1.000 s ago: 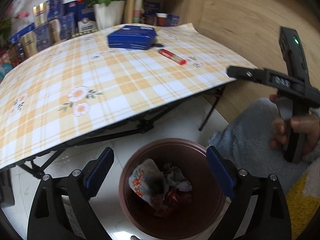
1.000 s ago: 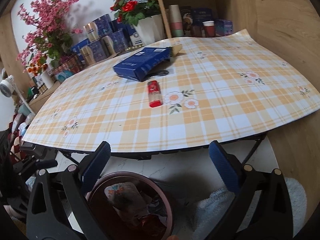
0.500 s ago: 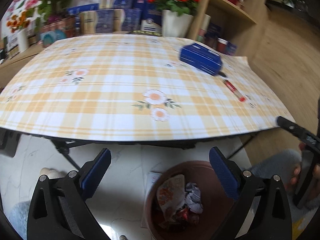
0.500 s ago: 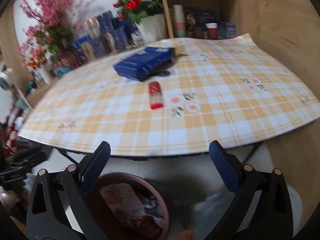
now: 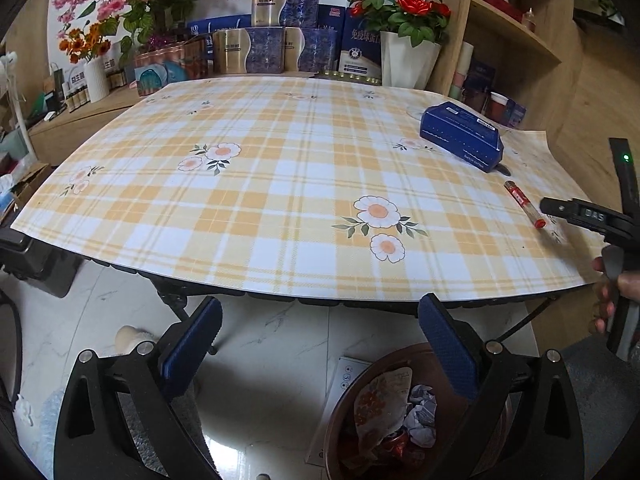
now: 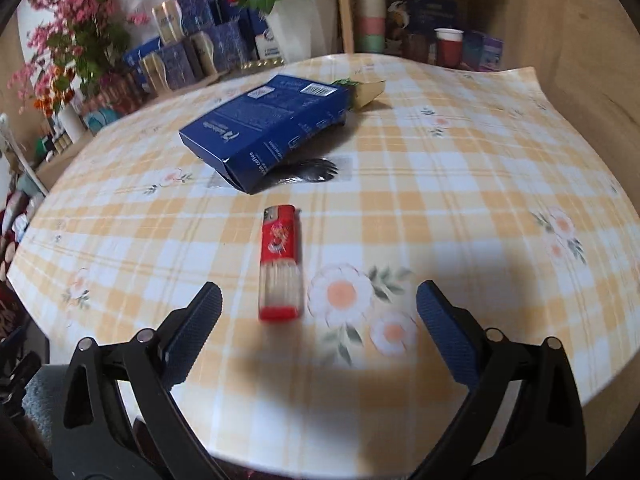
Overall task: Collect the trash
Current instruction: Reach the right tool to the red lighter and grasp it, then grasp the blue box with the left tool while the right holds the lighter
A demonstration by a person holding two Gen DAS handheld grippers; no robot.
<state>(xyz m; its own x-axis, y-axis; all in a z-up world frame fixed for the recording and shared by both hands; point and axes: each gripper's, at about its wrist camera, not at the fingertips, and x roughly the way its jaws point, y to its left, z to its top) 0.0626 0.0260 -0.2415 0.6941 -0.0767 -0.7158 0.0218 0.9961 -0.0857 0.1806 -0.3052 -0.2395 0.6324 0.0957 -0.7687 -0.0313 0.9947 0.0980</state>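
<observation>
Here the right hand-held gripper [image 6: 318, 312], jaws wide but just narrowing, hovers empty; blue box [image 6: 266, 126] hides a dark utensil.

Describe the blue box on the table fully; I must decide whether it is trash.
The blue box is flat cardboard with white print and barcode labels. It lies tilted, propped on something dark underneath, on the checked tablecloth, its near end flap apparently open. A small gold item touches its far corner; the red lighter lies apart, nearer the camera.
</observation>
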